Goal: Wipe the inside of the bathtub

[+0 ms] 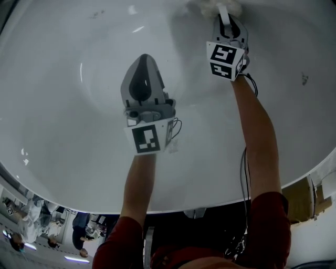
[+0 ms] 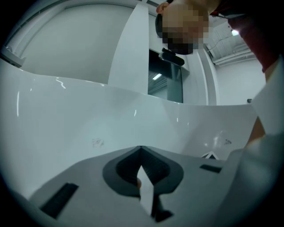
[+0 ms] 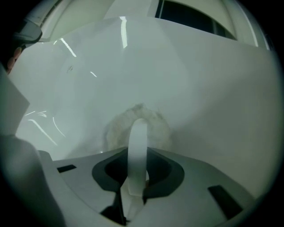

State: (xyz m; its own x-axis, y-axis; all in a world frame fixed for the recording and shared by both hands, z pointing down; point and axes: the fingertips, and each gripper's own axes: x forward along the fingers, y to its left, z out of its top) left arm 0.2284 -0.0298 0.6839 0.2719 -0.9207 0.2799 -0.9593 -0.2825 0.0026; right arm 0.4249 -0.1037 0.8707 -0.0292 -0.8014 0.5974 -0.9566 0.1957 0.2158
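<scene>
The white bathtub (image 1: 63,105) fills the head view, and both grippers are inside it. My right gripper (image 1: 226,17) is at the top, far up the tub wall, shut on the white loop strap (image 3: 138,133) of a fluffy white wiping pad (image 3: 156,126). The pad (image 1: 212,6) is pressed against the wall and mostly hidden behind the jaws. My left gripper (image 1: 144,58) hovers mid-tub, lower and to the left of the right one. Its jaws are shut with nothing between them (image 2: 141,149). It stands clear of the pad.
Small dark smudges mark the tub wall (image 1: 304,79) (image 2: 97,142). The tub's near rim (image 1: 315,173) curves across the bottom. Beyond it are a cardboard box (image 1: 300,199) and people (image 1: 31,220) at the lower left. A cable (image 1: 244,173) runs along my right arm.
</scene>
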